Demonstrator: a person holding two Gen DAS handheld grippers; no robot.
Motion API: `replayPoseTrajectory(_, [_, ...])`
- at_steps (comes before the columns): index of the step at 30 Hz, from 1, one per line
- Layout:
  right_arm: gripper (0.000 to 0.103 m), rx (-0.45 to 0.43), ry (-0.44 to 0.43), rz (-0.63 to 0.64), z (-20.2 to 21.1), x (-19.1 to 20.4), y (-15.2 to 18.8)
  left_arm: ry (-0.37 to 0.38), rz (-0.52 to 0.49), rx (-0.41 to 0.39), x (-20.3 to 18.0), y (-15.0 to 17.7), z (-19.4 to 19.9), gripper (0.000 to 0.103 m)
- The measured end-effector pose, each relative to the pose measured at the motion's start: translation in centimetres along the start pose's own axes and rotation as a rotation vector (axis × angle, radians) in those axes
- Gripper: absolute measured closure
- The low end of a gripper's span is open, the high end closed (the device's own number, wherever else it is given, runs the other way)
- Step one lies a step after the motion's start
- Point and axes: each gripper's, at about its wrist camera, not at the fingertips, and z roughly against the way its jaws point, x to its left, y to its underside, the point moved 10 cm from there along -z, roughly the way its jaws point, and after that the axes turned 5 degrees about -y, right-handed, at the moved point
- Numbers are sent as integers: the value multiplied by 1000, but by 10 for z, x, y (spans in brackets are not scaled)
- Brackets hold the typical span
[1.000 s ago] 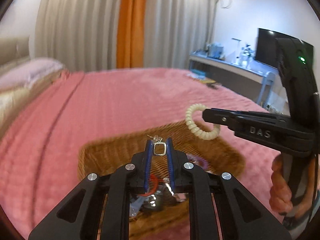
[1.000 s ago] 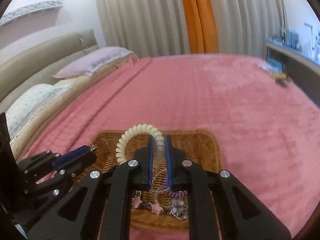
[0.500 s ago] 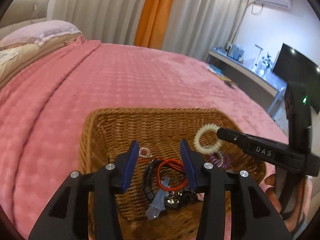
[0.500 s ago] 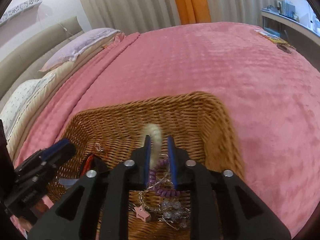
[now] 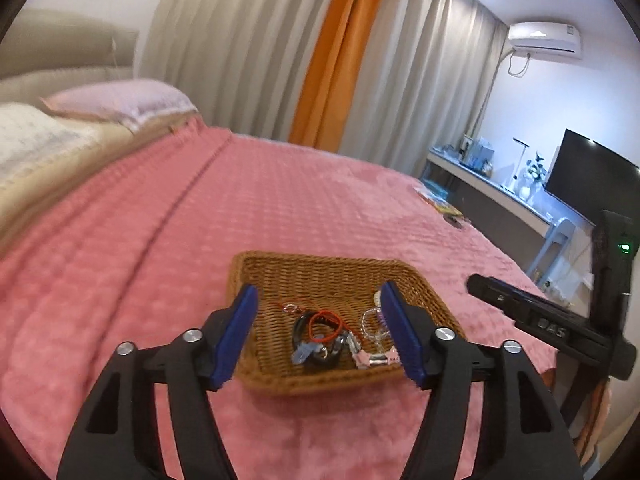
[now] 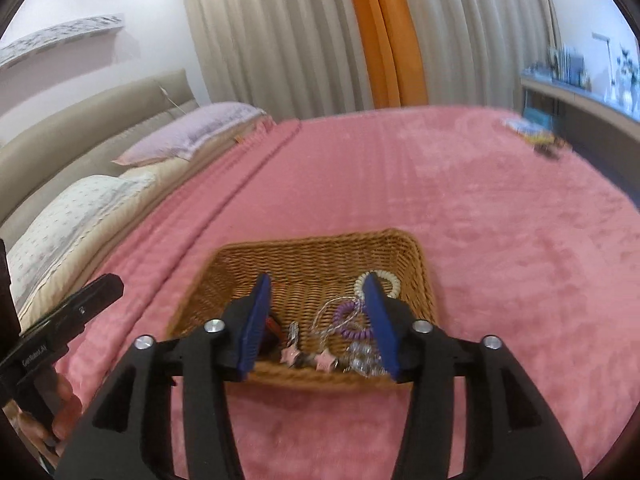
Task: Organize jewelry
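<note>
Pink bedspread (image 5: 280, 216) carries wicker basket (image 6: 320, 246). Cream coil bracelet (image 6: 394, 280), gripped a second ago, is now released, lying flat in the basket's right side. Left gripper (image 5: 320, 330) and right gripper (image 6: 318, 316) are spread wide, empty.

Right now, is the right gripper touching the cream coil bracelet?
Cannot tell. In the right wrist view the open fingers overlap the bracelet in the basket, so no gap shows.

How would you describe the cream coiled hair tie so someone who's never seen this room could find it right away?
Start at the pink bedspread and find the shallow woven wicker basket sitting on it. Inside, at the right side, lies the cream spiral-coil hair tie, farther back than the purple coil. It is the only pale ring there, apart from the tangled red cord and pink star charms.
</note>
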Motion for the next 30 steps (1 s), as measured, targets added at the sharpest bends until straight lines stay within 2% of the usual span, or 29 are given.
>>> replayPoseTrajectory(3, [51,-53,24,43,30,13,14,-79,-2,-51,4,7,30,26])
replayPoseTrajectory(5, [40,-89,54,63,41,14,23,-147,-7,-85,8,17,45,25])
replayPoseTrajectory(7, [33,-122,83,70,48,14,36,-207,-19,-126,11,28,53,25])
replayPoseTrajectory(11, [33,-148,132,84,53,8,62,-333,-51,-189,15,53,61,25])
replayPoseTrajectory(16, [33,-133,158,109,56,8,91,-352,-53,-186,12,70,64,24])
replayPoseTrajectory(20, [33,-130,160,111,58,8,105,-363,-69,-172,12,89,71,17])
replayPoseTrajectory(24, [33,-147,161,112,57,6,113,-392,-84,-177,14,103,69,15])
replayPoseTrajectory(30, [33,-164,158,103,53,3,117,-354,-65,-134,19,114,56,13])
